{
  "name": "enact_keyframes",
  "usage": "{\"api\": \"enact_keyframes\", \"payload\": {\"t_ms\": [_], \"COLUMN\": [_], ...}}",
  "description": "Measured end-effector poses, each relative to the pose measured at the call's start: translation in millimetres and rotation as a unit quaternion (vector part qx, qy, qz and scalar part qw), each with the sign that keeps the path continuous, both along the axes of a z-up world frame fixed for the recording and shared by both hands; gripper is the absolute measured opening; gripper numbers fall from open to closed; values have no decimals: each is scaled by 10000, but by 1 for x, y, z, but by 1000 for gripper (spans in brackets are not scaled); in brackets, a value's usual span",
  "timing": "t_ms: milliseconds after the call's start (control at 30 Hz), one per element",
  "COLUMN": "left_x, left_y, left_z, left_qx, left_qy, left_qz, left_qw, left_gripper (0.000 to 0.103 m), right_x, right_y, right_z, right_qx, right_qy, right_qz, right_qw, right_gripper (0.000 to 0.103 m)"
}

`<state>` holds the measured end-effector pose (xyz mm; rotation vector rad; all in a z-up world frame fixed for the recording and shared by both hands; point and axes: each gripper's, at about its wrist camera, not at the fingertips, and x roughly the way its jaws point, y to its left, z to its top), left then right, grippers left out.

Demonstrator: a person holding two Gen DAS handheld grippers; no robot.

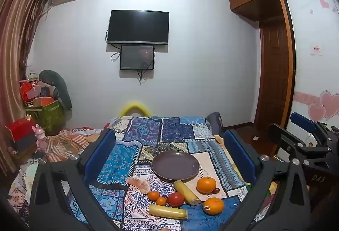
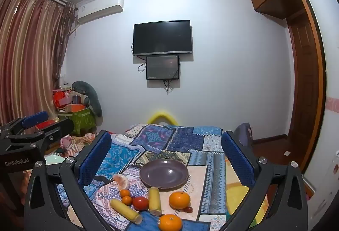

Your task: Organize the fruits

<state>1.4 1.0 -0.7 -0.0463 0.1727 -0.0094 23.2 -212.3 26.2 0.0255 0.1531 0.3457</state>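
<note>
**Not started: plate bare, all fruit loose**

Left gripper (image 1: 169,159) and right gripper (image 2: 167,159) both spread wide, holding nothing. Plate (image 2: 163,173) sits ahead between the fingers, empty; oranges (image 2: 179,200), tomato (image 2: 140,203), corn pieces (image 2: 154,201) lie just nearer on the quilt (image 2: 214,176). Only the left view shows the sticker orange (image 1: 213,206) whole.
</note>
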Motion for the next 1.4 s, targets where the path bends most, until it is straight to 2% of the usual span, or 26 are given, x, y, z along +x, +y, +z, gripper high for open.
{"api": "enact_keyframes", "payload": {"t_ms": [500, 1400], "left_x": [2, 6], "left_y": [-6, -3], "left_z": [0, -5], "left_qx": [98, 25], "left_qy": [20, 52], "left_qz": [-43, -62], "left_qw": [9999, 10000], "left_gripper": [103, 103], "right_x": [-3, -2], "right_y": [-1, -3], "right_z": [11, 7], "right_qx": [23, 82], "right_qy": [-1, -7], "right_qz": [-14, -18], "right_qw": [10000, 10000], "right_gripper": [103, 103]}}
